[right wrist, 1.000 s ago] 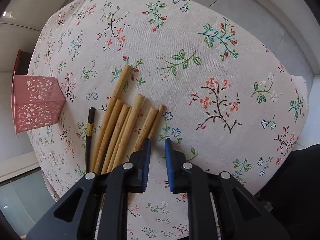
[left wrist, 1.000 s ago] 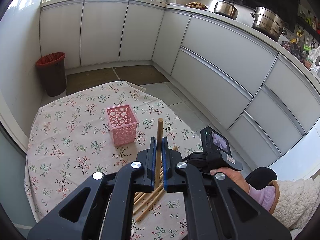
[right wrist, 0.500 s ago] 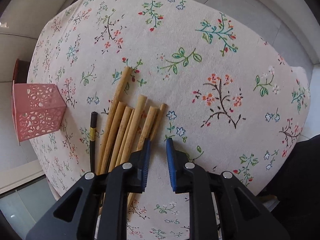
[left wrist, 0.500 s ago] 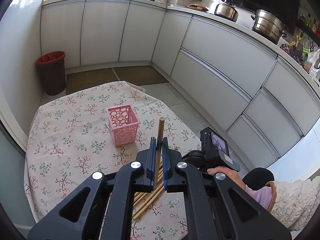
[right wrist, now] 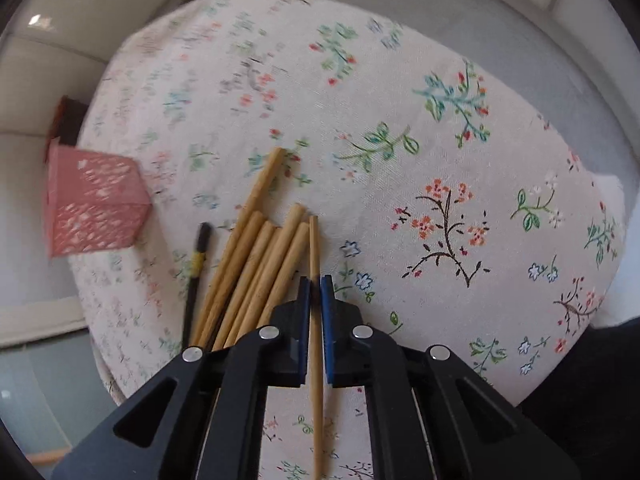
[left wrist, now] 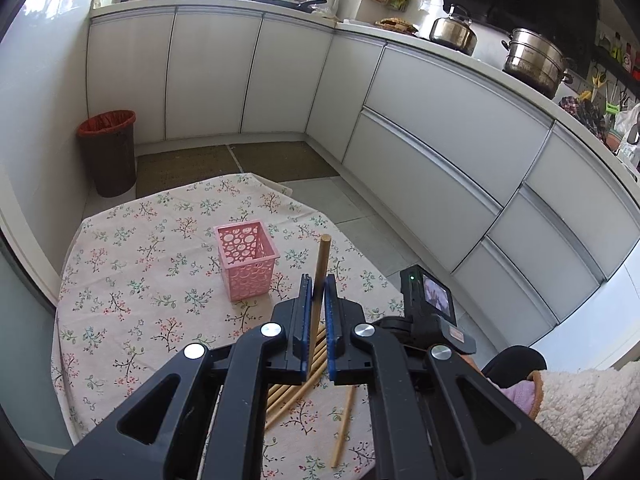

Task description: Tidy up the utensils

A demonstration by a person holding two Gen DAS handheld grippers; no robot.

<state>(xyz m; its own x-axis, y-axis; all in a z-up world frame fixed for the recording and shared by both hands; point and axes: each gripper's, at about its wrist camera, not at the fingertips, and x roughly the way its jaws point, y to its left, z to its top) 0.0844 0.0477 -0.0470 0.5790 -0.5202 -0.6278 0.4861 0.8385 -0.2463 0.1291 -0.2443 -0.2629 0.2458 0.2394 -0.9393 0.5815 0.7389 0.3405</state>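
Observation:
My left gripper (left wrist: 316, 282) is shut on a wooden chopstick (left wrist: 322, 258), which stands nearly upright above the floral tablecloth (left wrist: 132, 320). Beyond it to the left stands the pink perforated basket (left wrist: 247, 260). My right gripper (right wrist: 315, 284) points steeply down at the table and is shut on another wooden chopstick (right wrist: 314, 246). That chopstick runs between the blue pads, just right of the pile of wooden chopsticks (right wrist: 256, 268). A black chopstick (right wrist: 197, 268) lies left of the pile. The basket (right wrist: 96, 208) is at the far left in the right wrist view.
The round table's edge (left wrist: 68, 400) curves close on every side. A dark trash bin (left wrist: 106, 152) stands on the floor beyond it, by the white cabinets (left wrist: 432, 144). Pots (left wrist: 532, 60) sit on the counter. A person's fleece sleeve (left wrist: 584, 404) is at the lower right.
The right gripper's jaws have come together on the rightmost wooden chopstick, which now stands apart from the pile. The left gripper still holds its chopstick in the same place.

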